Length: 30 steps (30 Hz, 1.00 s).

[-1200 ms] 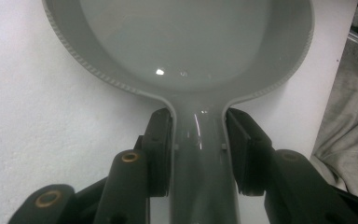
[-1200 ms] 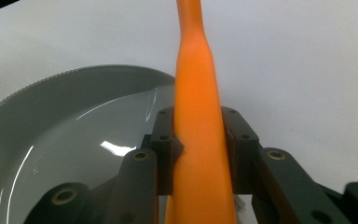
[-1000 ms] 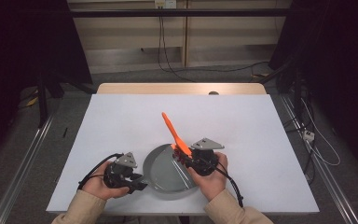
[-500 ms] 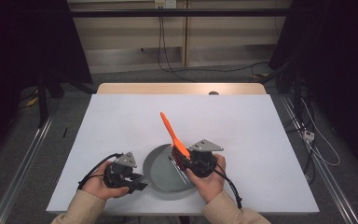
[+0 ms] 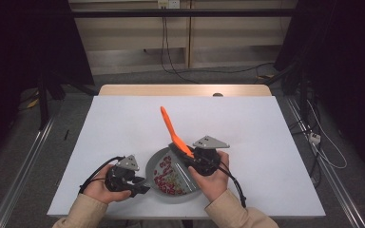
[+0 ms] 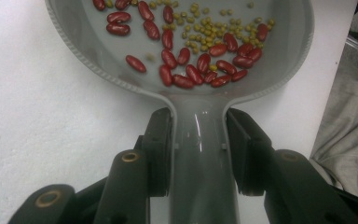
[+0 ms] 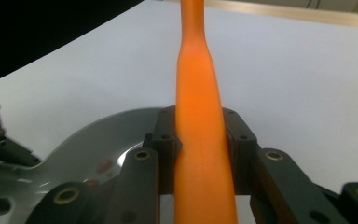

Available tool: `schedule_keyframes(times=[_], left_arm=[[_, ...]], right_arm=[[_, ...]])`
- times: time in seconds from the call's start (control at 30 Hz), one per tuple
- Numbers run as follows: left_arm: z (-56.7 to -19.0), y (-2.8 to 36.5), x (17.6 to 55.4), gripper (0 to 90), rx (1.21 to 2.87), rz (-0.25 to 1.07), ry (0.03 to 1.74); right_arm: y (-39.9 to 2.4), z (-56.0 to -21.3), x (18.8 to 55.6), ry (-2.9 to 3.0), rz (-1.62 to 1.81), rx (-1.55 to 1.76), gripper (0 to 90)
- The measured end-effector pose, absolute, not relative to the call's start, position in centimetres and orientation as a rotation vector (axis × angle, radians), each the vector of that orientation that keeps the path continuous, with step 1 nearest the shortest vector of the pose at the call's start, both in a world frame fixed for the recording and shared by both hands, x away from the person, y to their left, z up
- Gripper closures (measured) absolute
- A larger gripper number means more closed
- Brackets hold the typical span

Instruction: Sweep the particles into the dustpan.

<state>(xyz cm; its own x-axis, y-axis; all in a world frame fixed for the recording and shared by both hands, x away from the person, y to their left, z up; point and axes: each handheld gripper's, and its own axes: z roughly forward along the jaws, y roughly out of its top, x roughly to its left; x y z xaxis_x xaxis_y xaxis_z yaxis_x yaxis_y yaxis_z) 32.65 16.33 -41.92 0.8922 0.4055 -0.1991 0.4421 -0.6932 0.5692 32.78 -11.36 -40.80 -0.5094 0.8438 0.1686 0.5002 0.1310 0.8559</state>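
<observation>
Gripping an orange spatula (image 5: 169, 127) by its lower part, the right gripper (image 5: 188, 156) is sitting at the far right rim of the grey pan (image 5: 153, 167) in the high view, the spatula's free end slanting up and away over the white table (image 5: 247, 128). Compared with a second ago, that orange end is leaning a little further left and the hand has barely shifted, so the tool is probably being tilted for stirring or scraping rather than being carried off. At the pan's near left, the left gripper (image 5: 140, 186) is holding as before.

Looking along the left gripper (image 6: 198, 154), its jaws are clamping the pan's handle (image 6: 200, 172) from both sides; red beans (image 6: 186, 70) and small yellow-green peas (image 6: 205, 28) are lying loose in the bowl, which is resting on the table.

Looking along the right gripper (image 7: 199, 140), both pads are pressing the orange spatula (image 7: 199, 93), with the pan (image 7: 98, 135) just beyond and below.
</observation>
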Motion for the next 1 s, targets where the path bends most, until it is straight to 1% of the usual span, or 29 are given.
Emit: schedule_keyframes(times=[0.13,0.33,0.43,0.5,0.67,0.83,0.87,0.9,1.0], left_arm=[[-41.9,16.3,32.7,63.0,2.421,-0.077,0.606],[-42.0,16.4,32.7,62.9,2.419,-0.084,0.611],[-42.0,16.5,32.8,62.8,2.434,-0.076,0.591],[-42.1,16.3,32.6,62.2,2.422,-0.071,0.607],[-42.4,15.3,32.4,61.5,2.478,0.003,0.566],[-42.6,15.4,32.3,63.1,2.458,0.016,0.558],[-42.4,15.6,32.4,63.1,2.490,0.063,0.535],[-42.7,15.4,32.2,63.2,2.410,0.032,0.590],[-42.9,15.6,32.3,63.3,2.418,0.077,0.568]], right_arm=[[-12.8,-40.8,33.6,2.023,1.316,1.320,71.1],[-15.0,-42.0,34.6,1.988,1.258,1.375,71.1],[-15.6,-42.5,34.8,1.994,1.226,1.388,71.2],[-15.8,-42.6,34.8,1.993,1.225,1.391,71.1],[-16.1,-42.6,34.7,2.002,1.216,1.385,71.1],[-16.7,-42.6,34.6,1.994,1.219,1.395,71.1],[-16.9,-42.6,34.6,1.991,1.218,1.398,71.1],[-17.1,-42.6,34.5,1.989,1.216,1.402,71.1],[-17.7,-42.6,34.4,1.985,1.213,1.405,71.1]])
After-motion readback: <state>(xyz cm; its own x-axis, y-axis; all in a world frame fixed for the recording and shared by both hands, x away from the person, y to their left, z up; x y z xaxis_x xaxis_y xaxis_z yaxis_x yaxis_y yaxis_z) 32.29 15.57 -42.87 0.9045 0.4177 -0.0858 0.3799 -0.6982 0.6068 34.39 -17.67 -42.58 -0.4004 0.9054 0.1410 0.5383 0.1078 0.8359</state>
